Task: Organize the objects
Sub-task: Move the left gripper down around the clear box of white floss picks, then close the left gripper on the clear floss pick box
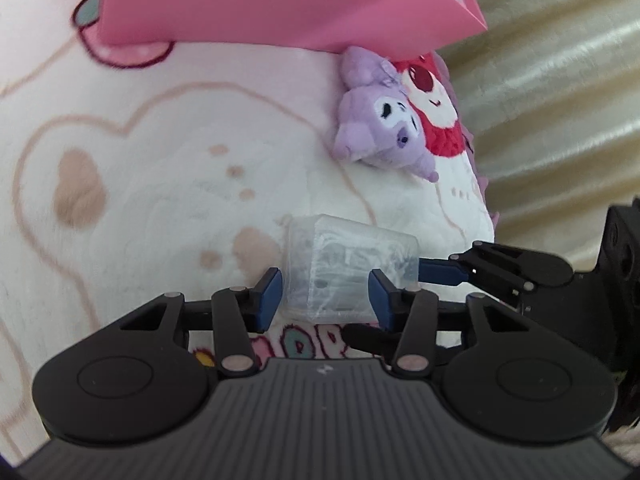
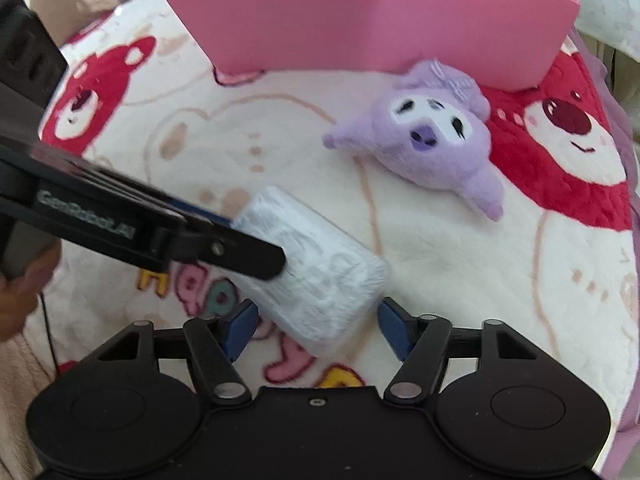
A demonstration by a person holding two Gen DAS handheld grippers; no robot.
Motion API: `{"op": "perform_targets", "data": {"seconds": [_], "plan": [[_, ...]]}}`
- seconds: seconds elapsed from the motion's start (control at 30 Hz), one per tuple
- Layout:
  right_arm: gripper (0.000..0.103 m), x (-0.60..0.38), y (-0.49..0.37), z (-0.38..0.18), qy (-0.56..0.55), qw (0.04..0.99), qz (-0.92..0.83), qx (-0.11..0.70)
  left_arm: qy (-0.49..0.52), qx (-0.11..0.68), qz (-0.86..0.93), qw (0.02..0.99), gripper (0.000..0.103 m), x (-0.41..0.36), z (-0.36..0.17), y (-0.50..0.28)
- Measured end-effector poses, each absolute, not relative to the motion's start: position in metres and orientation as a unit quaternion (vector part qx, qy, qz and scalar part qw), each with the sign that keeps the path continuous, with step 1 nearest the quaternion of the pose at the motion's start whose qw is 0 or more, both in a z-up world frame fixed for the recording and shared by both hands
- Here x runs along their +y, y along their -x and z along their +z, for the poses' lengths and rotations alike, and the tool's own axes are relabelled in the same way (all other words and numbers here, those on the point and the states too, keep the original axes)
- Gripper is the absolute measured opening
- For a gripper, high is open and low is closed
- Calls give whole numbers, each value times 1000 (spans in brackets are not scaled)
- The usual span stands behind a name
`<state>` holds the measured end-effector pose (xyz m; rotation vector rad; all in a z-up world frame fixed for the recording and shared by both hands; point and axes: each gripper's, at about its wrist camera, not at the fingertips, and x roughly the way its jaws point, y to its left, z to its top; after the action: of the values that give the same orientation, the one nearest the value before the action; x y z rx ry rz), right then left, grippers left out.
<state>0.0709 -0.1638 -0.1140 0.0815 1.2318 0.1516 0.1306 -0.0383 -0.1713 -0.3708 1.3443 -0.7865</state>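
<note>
A clear plastic box (image 1: pixel 348 268) of small items sits between the blue pads of my left gripper (image 1: pixel 326 298), which is shut on its near end. In the right wrist view a left finger (image 2: pixel 240 248) lies across the box (image 2: pixel 320 280). My right gripper (image 2: pixel 318 328) straddles the box's other end and is open, with a gap at its right pad (image 2: pixel 394 330). From the left wrist, one right finger (image 1: pixel 440 272) touches the box's far end. A purple plush toy (image 2: pixel 432 144) (image 1: pixel 380 132) lies on the blanket beyond.
A pink open-topped container (image 2: pixel 380 20) (image 1: pixel 280 0) stands at the back, just behind the plush. Everything rests on a fluffy cream blanket (image 2: pixel 460 280) printed with red bears. Pale gold fabric (image 1: pixel 560 80) lies to the right. A hand (image 2: pixel 16 300) holds the left gripper.
</note>
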Motion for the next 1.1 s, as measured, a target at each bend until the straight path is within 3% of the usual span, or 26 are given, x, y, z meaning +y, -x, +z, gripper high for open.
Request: {"op": "perform_targets", "data": {"seconds": [0.27, 0.53, 1.1], "plan": [[78, -157, -79, -109, -32, 824, 96, 558, 196, 607, -310, 705, 46, -17, -162, -124], [81, -120, -83, -114, 74, 848, 144, 505, 222, 602, -252, 725, 46, 2, -160, -122], [88, -130, -87, -110, 6, 851, 150, 503, 274, 595, -239, 717, 45, 12, -175, -127]]}}
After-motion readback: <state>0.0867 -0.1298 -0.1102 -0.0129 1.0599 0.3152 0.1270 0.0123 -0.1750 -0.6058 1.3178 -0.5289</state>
